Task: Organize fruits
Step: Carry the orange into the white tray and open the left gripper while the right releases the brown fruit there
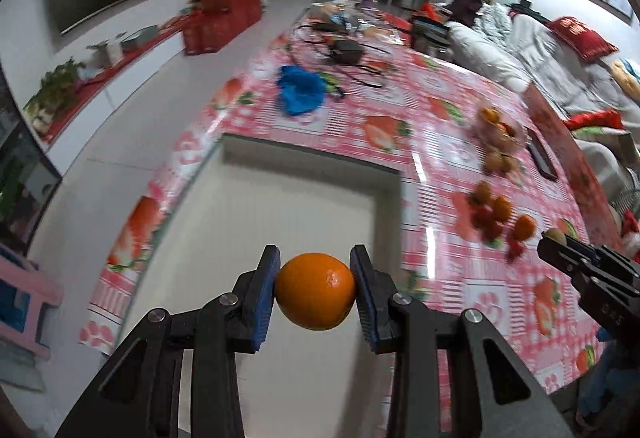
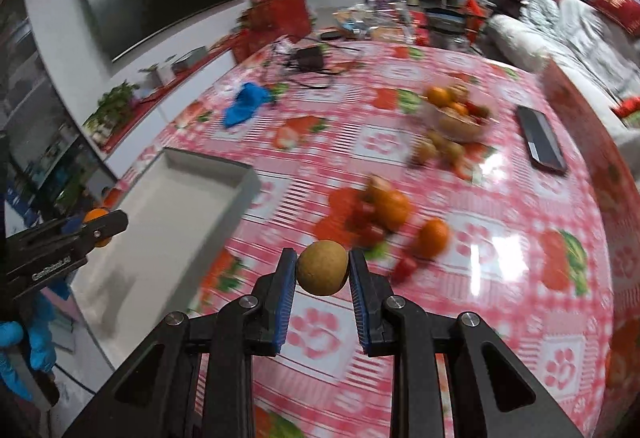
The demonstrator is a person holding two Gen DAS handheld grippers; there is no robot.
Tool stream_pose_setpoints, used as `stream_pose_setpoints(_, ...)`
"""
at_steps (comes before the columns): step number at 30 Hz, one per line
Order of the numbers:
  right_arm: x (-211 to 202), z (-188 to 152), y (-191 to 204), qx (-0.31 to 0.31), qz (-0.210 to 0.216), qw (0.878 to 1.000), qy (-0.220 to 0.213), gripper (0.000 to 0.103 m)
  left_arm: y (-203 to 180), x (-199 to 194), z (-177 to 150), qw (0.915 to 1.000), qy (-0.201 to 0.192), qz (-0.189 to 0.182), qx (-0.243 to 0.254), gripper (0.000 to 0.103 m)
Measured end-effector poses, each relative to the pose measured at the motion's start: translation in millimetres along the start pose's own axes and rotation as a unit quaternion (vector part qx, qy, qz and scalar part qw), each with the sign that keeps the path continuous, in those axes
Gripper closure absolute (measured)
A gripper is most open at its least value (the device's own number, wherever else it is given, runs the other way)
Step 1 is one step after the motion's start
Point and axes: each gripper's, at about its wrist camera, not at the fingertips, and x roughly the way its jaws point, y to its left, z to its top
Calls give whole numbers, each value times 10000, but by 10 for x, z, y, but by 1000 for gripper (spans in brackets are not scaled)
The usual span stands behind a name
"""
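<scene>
Left gripper point(image 1: 315, 292) pinches an orange point(image 1: 316, 291) between both pads, above the white tray point(image 1: 280, 222), which appears bare. Right gripper point(image 2: 322, 269) likewise grips a small tan fruit point(image 2: 322, 268) over the tablecloth, tray beyond its left finger. Judged early: a loose fruit pile point(image 2: 380, 213) and a fruit-filled bowl point(image 2: 460, 117) lie ahead, motion-blurred; kinds uncertain.
</scene>
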Motion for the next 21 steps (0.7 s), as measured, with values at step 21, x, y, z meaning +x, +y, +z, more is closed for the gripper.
stream_pose_setpoints(21, 1063, 367, 1229, -663, 624, 9919, 884, 75, 504, 596, -193, 9981, 544, 227, -181, 63)
